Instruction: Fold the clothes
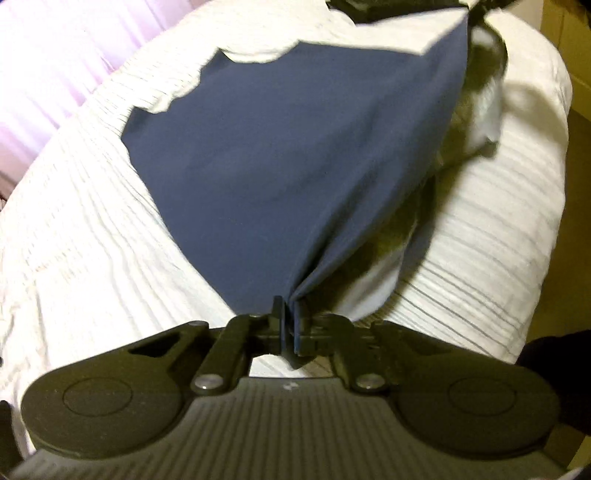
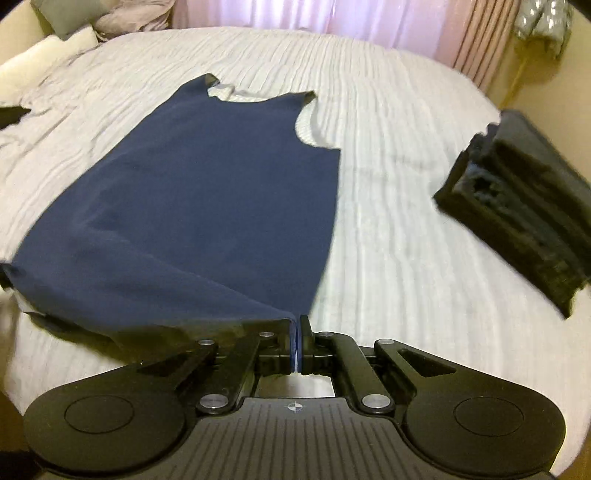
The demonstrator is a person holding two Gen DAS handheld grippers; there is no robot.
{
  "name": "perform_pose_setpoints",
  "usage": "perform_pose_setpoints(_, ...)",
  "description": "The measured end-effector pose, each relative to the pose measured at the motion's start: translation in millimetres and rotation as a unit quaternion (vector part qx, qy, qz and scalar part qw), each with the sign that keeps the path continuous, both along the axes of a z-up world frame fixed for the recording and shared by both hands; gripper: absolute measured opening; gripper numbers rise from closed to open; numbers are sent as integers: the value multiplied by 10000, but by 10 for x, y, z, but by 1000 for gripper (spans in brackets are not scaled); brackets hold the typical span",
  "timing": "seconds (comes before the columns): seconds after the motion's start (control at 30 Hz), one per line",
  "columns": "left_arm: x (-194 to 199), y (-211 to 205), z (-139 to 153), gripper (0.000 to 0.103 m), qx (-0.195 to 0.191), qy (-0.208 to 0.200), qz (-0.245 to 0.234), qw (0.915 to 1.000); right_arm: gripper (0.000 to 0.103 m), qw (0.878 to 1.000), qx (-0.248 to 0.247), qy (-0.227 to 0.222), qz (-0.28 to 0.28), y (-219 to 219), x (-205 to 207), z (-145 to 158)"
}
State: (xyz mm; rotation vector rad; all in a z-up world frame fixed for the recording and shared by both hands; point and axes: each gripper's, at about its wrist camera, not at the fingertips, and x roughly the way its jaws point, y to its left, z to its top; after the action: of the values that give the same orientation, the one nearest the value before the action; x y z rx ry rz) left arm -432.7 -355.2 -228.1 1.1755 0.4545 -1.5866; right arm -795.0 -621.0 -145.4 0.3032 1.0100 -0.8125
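In the right wrist view, pillows and crumpled bedding (image 2: 122, 18) are piled at the far left corner of the bed (image 2: 388, 177), which is covered by a white ribbed bedspread. A small dark object (image 2: 13, 112) lies at the left edge; what it is cannot be told. A navy sleeveless top (image 2: 207, 192) lies spread across the bedspread, its neckline and armholes at the far end and its hem toward the camera. The left part of the hem is raised off the bed at the left edge of the view. At bottom centre the right hand-held gripper (image 2: 298, 345) has its 2 jaws pressed together on the near right corner of the hem, with a thin blue line of fabric between the pads. To the right, a stack of folded dark clothes (image 2: 517, 206) sits well apart from the top, near the bed's right edge. A pink curtain (image 2: 369, 22) hangs behind the bed.

In the left wrist view, the curtain (image 1: 55, 55) fills the left side. The navy top (image 1: 288, 162) is stretched above the bedspread (image 1: 92, 240), casting a shadow on its right. The left hand-held gripper (image 1: 290, 325) is clamped on a bunched hem corner, with cloth fanning out from the jaws. At the top right, the far hem corner is pulled taut toward a blurred dark shape.
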Motion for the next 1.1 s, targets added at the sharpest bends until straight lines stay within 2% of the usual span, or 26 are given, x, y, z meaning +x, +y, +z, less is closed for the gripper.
perform_pose_setpoints(0.1,109,57,320,1,-92,23,-67,9999,0,9996,-215,93,-162,67,-96,119)
perform_pose_setpoints(0.17,149,115,381,1,-33,24,-101,9999,0,9991,-239,152,-315,133,-257,193)
perform_pose_setpoints(0.2,153,149,365,0,32,29,-105,9999,0,9988,-219,210,-375,170,-341,200)
perform_pose_setpoints(0.3,116,210,205,0,213,68,-72,9997,0,9979,246,137,-580,221,-574,57)
perform_pose_setpoints(0.37,89,226,81,0,298,143,45,9994,0,9972,464,28,-583,318,-600,-61)
perform_pose_setpoints(0.47,77,185,-92,1,439,218,257,9985,0,9977,653,23,-196,541,-421,-267)
perform_pose_setpoints(0.57,62,218,-245,10,503,22,257,9984,0,9967,811,70,48,742,-249,-499)
perform_pose_setpoints(0.6,76,235,-288,21,551,0,333,9979,0,9962,872,47,56,766,-216,-563)
perform_pose_setpoints(0.67,120,273,-354,30,653,66,490,9966,0,9954,957,-45,-70,770,-213,-636)
perform_pose_setpoints(0.73,154,314,-416,33,746,151,611,9952,0,9945,1001,-185,-238,769,-255,-672)
perform_pose_setpoints(0.8,166,340,-475,40,793,218,730,9939,0,9939,989,-290,-402,707,-297,-661)
perform_pose_setpoints(0.97,213,255,-639,45,960,555,1123,9875,0,9910,1008,-521,-714,545,-347,-567)
perform_pose_setpoints(1.1,208,203,-728,45,1033,670,1293,9839,1,9881,1066,-747,-819,529,-275,-488)
